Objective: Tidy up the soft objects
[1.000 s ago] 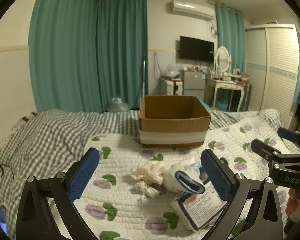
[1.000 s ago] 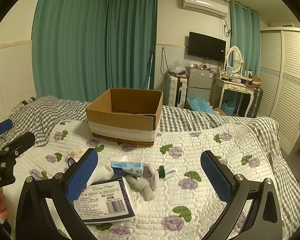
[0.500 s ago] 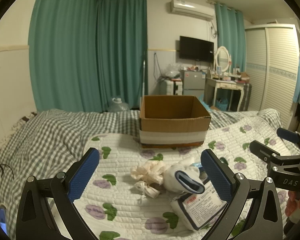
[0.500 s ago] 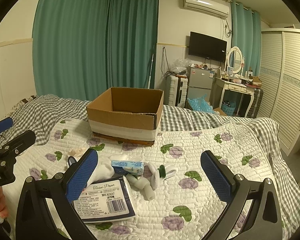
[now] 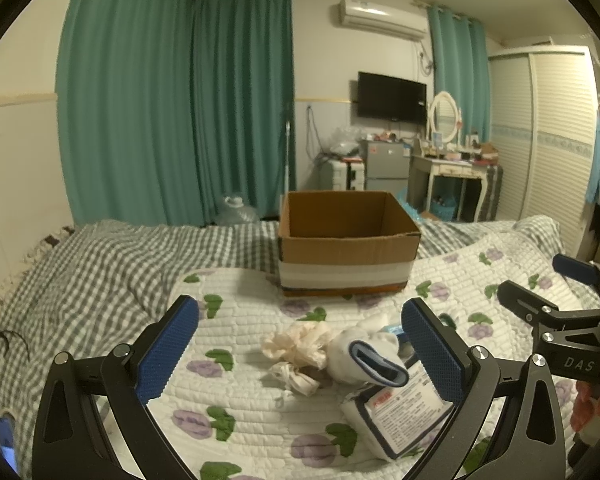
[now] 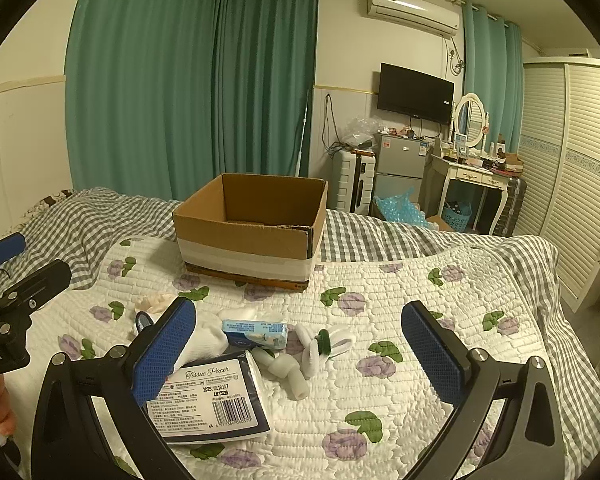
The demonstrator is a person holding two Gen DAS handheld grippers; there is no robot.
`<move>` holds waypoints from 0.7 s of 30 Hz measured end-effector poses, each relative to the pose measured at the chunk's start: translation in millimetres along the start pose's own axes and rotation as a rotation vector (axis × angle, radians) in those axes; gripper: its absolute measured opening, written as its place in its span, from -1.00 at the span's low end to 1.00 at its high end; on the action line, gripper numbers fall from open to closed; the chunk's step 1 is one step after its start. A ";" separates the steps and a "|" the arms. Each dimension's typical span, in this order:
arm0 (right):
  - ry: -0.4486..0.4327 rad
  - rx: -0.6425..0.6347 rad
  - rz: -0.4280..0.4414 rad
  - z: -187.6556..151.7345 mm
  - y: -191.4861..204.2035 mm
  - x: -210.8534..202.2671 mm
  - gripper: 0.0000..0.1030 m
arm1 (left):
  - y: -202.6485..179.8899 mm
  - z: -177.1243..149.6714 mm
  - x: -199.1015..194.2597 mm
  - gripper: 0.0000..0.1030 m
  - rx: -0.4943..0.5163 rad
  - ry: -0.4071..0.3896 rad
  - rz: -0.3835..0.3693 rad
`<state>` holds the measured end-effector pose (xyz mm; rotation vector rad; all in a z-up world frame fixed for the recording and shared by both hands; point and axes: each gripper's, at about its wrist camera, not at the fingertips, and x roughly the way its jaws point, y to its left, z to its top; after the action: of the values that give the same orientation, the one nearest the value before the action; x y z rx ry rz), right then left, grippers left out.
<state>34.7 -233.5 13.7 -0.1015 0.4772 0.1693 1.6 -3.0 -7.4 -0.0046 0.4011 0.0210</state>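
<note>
Quilted bed (image 6: 440, 320): cardboard box (image 6: 248, 232), tissue pack (image 6: 212, 400), probably socks (image 5: 364, 360).

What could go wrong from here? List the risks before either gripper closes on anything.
1. The white sock, cream cloth bundle and tissue paper pack lie touching in one pile, so a grab may drag a neighbour along.
2. The left gripper and right gripper, both open, flank the same pile and could collide.
3. The cardboard box sits on soft quilt; a bumped wall might shift it.
</note>
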 end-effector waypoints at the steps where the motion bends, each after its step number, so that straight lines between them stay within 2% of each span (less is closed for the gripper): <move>1: 0.002 -0.002 0.001 -0.3 0.0 0.1 1.00 | 0.3 0.2 -0.7 1.00 0.002 0.001 0.001; 6: 0.045 -0.027 0.020 -7.0 3.3 5.8 1.00 | 4.1 -14.9 3.5 1.00 0.006 0.073 0.015; 12: 0.200 -0.086 0.076 -34.0 19.2 37.0 1.00 | -0.4 -44.3 17.9 1.00 0.049 0.166 0.014; 15: 0.293 -0.116 0.089 -53.5 28.7 59.6 0.95 | 1.6 -46.2 20.7 1.00 0.039 0.182 0.010; 18: 0.350 -0.124 0.104 -68.8 34.2 75.9 0.85 | 5.1 -46.0 22.3 1.00 0.030 0.185 0.003; 21: 0.397 -0.120 0.121 -81.2 38.6 91.7 0.84 | 6.2 -45.7 24.6 1.00 0.030 0.188 0.000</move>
<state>71.4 -194.1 -102.9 -0.2264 0.8700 0.2992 6.2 3.3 -59.0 0.0236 0.5894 0.0148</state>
